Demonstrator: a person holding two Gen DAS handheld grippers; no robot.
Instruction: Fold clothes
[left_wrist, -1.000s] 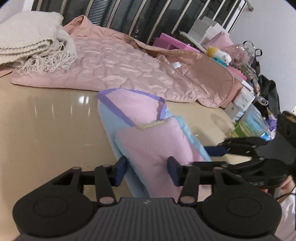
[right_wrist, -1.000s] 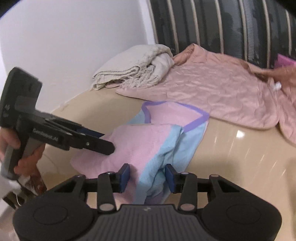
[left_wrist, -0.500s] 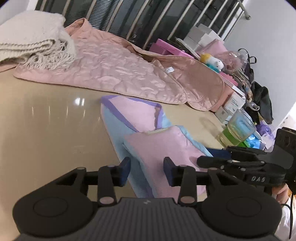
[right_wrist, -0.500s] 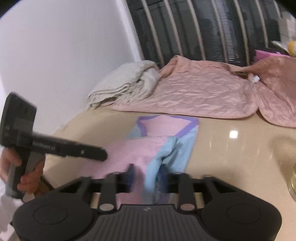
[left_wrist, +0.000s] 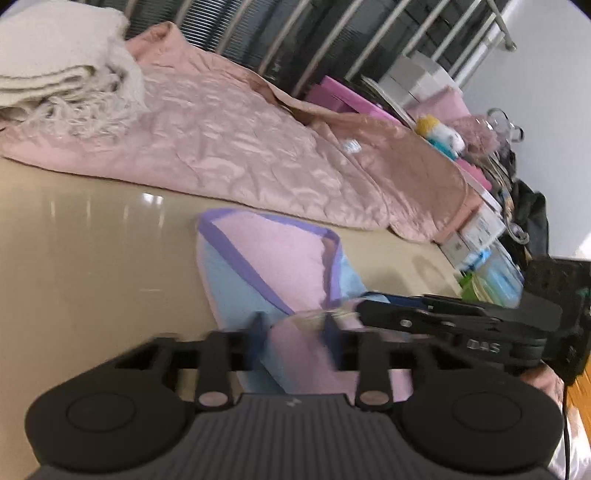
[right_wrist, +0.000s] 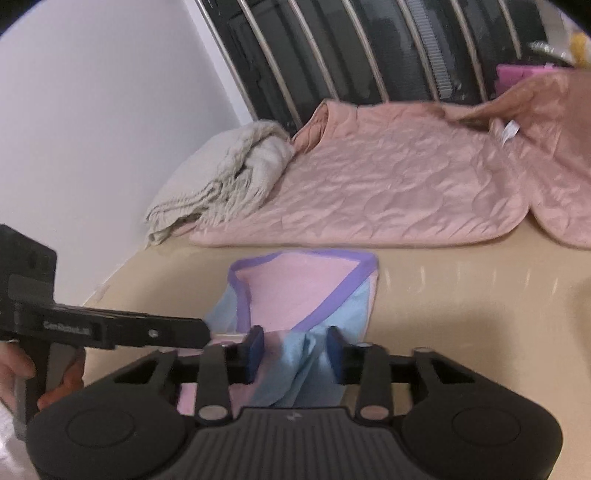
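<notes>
1. Garment (left_wrist: 266, 258), pink and blue with purple trim, lies flat on the beige table (left_wrist: 92, 258), stretching ahead of both my grippers.
2. Left gripper (left_wrist: 293, 341): fingers apart, pink fabric between.
3. Right gripper (right_wrist: 295, 354): fingers apart, blue fold between.

Bench (left_wrist: 81, 258): you have every item lying on it.
Small garment (left_wrist: 273, 258): nearest you, at centre.
Quilted jacket (left_wrist: 229, 155): behind the small garment, spread along the railing (right_wrist: 369, 48).
Folded blanket (left_wrist: 62, 74): your far left, resting on the quilted jacket's edge.
Boxes (left_wrist: 476, 229): right end, beyond the quilted jacket.
</notes>
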